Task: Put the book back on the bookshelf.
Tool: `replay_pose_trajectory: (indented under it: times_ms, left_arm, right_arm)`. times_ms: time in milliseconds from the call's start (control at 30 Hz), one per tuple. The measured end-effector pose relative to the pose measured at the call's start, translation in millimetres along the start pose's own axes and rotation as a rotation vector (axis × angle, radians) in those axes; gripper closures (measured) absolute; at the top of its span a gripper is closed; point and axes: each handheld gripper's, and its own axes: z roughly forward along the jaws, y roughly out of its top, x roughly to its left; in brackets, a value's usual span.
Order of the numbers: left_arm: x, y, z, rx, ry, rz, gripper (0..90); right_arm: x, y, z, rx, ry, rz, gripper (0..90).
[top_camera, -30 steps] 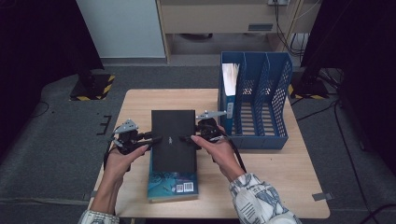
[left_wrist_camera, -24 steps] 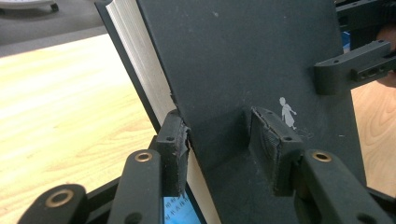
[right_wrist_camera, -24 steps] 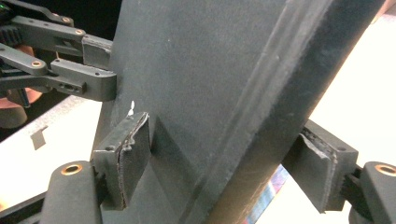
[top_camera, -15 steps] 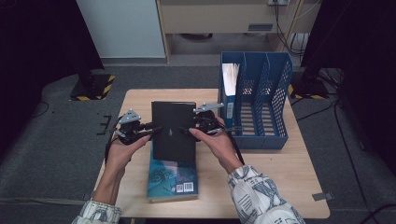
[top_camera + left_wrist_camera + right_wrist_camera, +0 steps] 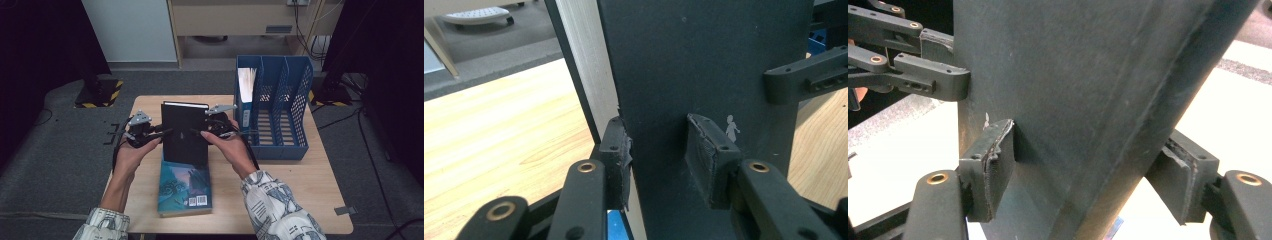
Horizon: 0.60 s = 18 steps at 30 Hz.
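An office or lab: grey carpet, a wooden table [image 5: 300,200], a blue file rack [image 5: 280,115], trailing cables [image 5: 370,150].

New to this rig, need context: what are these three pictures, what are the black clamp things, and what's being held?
No robot arm here: a person holds a hand-held gripper in each hand. The high view looks down on the table. The left gripper and right gripper clamp a black book from both sides, tilted up off a blue-covered book lying flat. A blue file rack stands to the right. The other two pictures come from cameras riding on each gripper, looking along its jaws, which pinch the black book's edges. Both pairs of jaws have just been closing on it.
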Motion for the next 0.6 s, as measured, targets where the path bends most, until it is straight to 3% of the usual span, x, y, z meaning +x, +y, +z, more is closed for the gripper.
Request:
replay_pose_trajectory:
  times_ms: [300,533,600]
  left_arm:
    - [-15.6,-9.2,-15.1,-0.026,0.014,0.022,62.2]
    - [-28.7,-31.9,-30.8,-0.088,0.011,-0.033,60.3]
    - [-31.5,-37.7,-32.8,-0.105,0.015,-0.041,58.9]
  right_arm:
    - [12.8,-6.6,-13.4,-0.01,0.002,-0.047,32.9]
    - [30.5,-14.5,-29.1,-0.016,0.009,-0.125,35.4]
    - [34.2,-16.5,-32.5,-0.016,0.015,-0.128,35.7]
